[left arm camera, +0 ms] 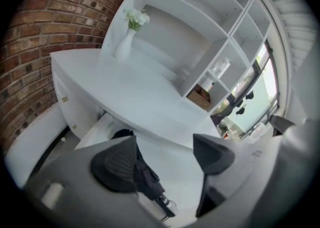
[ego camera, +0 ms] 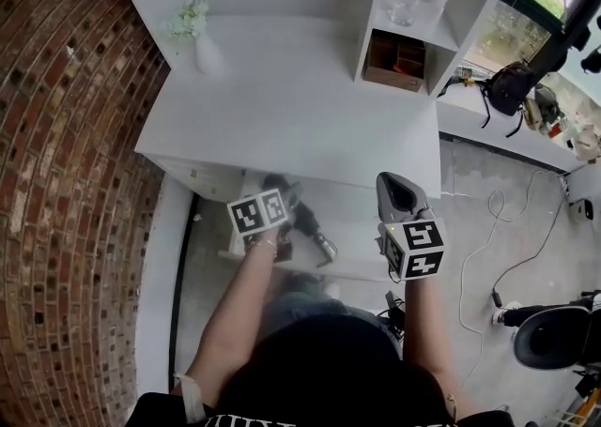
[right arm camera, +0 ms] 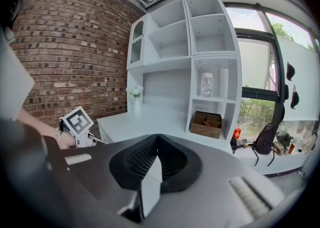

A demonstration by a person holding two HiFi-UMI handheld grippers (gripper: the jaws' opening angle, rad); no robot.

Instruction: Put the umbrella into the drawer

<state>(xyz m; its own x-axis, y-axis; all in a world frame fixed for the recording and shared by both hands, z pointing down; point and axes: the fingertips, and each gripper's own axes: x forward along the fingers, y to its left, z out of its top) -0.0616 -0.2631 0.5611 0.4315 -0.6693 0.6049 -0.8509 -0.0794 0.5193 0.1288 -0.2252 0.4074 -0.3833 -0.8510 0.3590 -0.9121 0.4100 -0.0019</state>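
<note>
A black folded umbrella (ego camera: 305, 221) lies in the open white drawer (ego camera: 362, 242) under the desk, its handle end toward me. My left gripper (ego camera: 282, 209) hovers over the drawer's left part, just above the umbrella and apart from it. In the left gripper view its jaws stand wide open (left arm camera: 165, 159) with nothing between the pads; the umbrella (left arm camera: 147, 177) shows below and behind the left pad, lying on the drawer floor (left arm camera: 175, 159). My right gripper (ego camera: 399, 189) is raised over the drawer's right side. Its pads (right arm camera: 157, 159) are pressed together, empty.
The white desk top (ego camera: 282, 115) carries a vase of white flowers (ego camera: 202, 50) at the back left. A shelf unit holds a cardboard box (ego camera: 394, 59). A brick wall (ego camera: 66, 134) runs along the left. A backpack (ego camera: 512, 87), floor cables and a chair (ego camera: 554, 336) are on the right.
</note>
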